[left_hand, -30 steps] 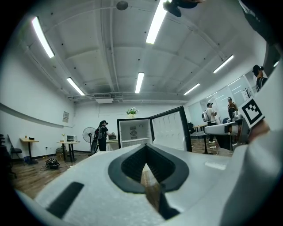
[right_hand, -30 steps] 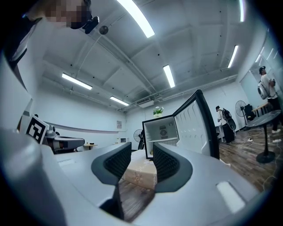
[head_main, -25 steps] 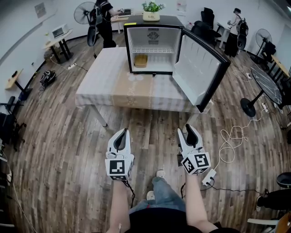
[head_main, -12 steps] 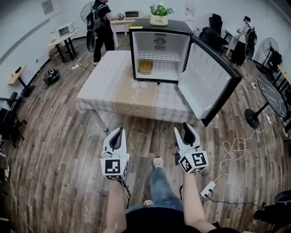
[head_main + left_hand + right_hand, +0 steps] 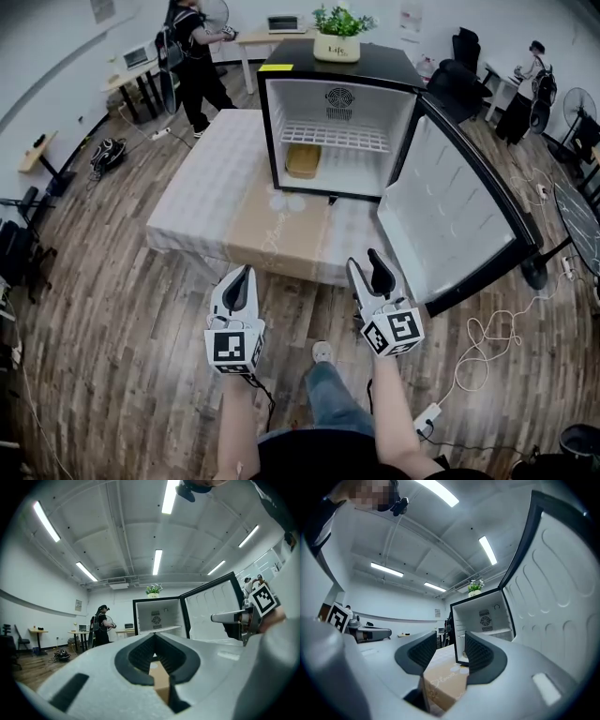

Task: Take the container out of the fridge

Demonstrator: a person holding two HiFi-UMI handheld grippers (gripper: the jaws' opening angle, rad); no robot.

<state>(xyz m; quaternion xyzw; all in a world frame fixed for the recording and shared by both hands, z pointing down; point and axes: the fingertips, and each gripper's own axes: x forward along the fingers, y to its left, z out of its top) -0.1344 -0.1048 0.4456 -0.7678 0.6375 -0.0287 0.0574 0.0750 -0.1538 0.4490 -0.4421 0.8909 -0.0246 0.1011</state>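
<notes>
A small black fridge (image 5: 333,103) stands on a cloth-covered table (image 5: 216,187), its door (image 5: 464,225) swung open to the right. Inside, a flat tan container (image 5: 303,160) lies on the fridge floor at the left, under a wire shelf (image 5: 336,137). My left gripper (image 5: 247,275) hovers at the table's near edge, shut and empty. Just to its right, the right gripper (image 5: 366,265) is open with nothing between its fingers, pointing at the fridge (image 5: 483,618). The left gripper view shows closed jaw tips (image 5: 154,637) below the fridge (image 5: 157,616).
A potted plant (image 5: 339,37) sits on the fridge top. A person (image 5: 187,56) stands at the back left by desks. Chairs and fans line the right side. A white cable (image 5: 487,333) and power strip lie on the wooden floor at the right.
The fridge and table have come closer in the head view. Both grippers now reach the table's near edge. The right gripper's jaws have spread wider.
</notes>
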